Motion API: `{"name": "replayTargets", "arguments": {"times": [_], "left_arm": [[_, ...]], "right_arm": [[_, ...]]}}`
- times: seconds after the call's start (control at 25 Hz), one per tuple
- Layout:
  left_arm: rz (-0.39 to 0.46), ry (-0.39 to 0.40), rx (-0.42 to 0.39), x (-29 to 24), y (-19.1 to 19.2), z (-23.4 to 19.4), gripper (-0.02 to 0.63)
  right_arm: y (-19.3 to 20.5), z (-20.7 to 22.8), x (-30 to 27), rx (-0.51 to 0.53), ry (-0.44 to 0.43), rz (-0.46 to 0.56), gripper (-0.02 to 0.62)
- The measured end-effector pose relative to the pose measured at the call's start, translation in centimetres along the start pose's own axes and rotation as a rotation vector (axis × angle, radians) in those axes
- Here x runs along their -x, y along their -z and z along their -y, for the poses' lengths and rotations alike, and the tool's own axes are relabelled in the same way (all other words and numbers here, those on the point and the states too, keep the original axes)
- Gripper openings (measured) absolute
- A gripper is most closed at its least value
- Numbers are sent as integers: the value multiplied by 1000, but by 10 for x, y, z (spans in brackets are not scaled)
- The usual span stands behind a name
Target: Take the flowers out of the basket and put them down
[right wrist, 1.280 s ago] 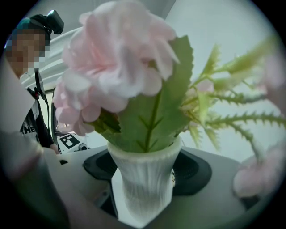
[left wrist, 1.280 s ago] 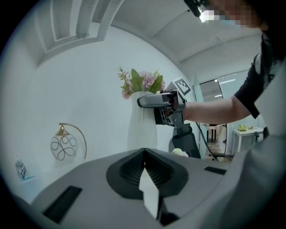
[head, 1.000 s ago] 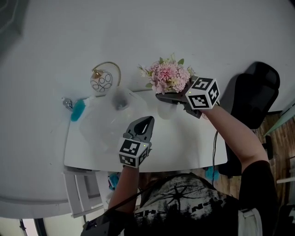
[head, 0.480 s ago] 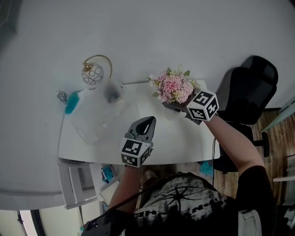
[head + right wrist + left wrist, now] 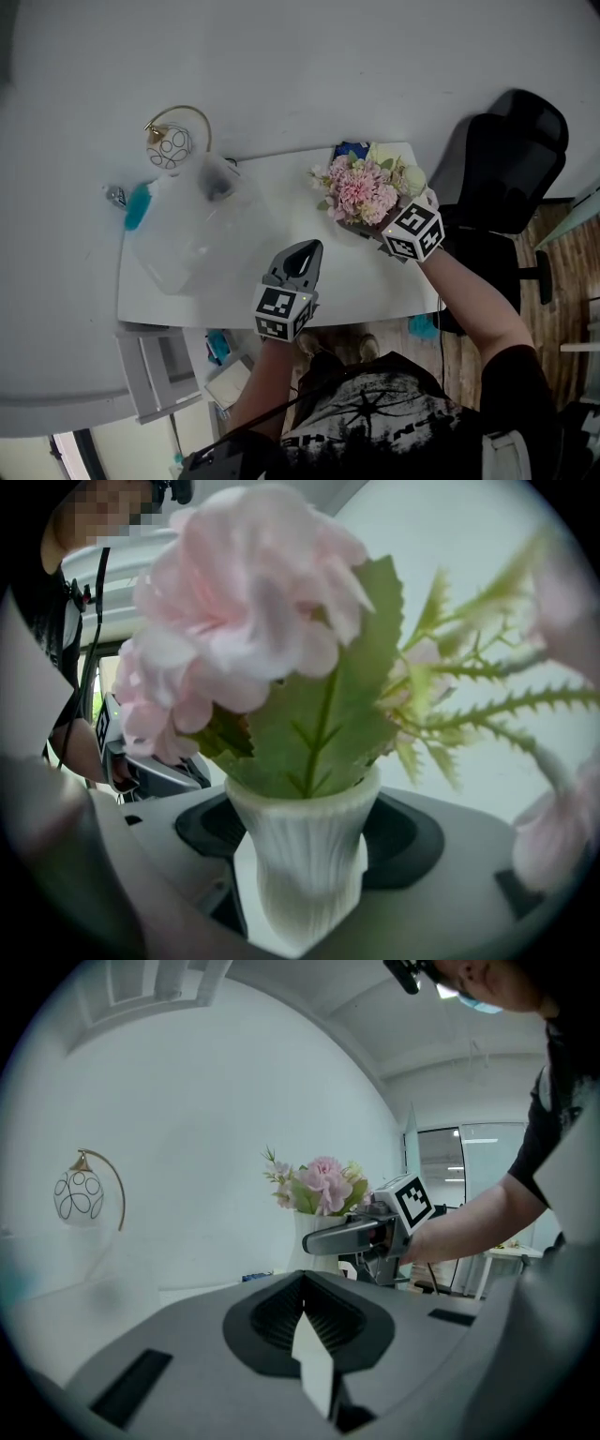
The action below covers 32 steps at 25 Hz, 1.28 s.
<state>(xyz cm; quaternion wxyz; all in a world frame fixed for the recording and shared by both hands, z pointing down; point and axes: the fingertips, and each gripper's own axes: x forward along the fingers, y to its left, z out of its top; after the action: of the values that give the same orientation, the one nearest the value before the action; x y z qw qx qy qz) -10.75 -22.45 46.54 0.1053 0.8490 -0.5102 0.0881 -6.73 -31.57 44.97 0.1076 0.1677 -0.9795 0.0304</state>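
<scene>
- The flowers [image 5: 361,187] are top-heavy above a small white ribbed vase [image 5: 305,855], which is gripped low down. If the grip loosens or the wrist tilts, the bunch would likely tip or slide out.
- The bunch is over the far right corner of the table [image 5: 375,281], near its edge and the black chair [image 5: 511,159]. Set down too far out, the vase could go over the side.
- The views do not show whether the vase's base is on the table. Letting go early would drop it.
- The right hand-held gripper [image 5: 356,223] has its jaws part-way open and pressed on either side of the vase.
- The left hand-held gripper [image 5: 305,248] has its jaws brought together with nothing between them. It hovers over the front of the table, well apart from the flowers, so it could not catch a fall.
</scene>
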Motion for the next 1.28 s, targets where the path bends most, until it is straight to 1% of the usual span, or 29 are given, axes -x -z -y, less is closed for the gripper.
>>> {"name": "replayTargets", "arguments": {"times": [0.28, 0.48, 0.64, 1.0, 1.28], "left_arm": [[-38, 26, 7, -29, 27, 7, 12], [-69, 48, 24, -43, 48, 18, 12], [-90, 46, 33, -52, 61, 18, 12], [-108, 52, 39, -59, 72, 24, 12], [-116, 60, 30, -66, 73, 24, 12]], "right_arm": [[38, 11, 9, -19, 41, 19, 362], [56, 11, 11, -18, 53, 22, 362], [67, 12, 11, -14, 54, 36, 362], [74, 16, 10, -43, 87, 98, 362], [72, 20, 9, -33, 118, 153, 362]]}}
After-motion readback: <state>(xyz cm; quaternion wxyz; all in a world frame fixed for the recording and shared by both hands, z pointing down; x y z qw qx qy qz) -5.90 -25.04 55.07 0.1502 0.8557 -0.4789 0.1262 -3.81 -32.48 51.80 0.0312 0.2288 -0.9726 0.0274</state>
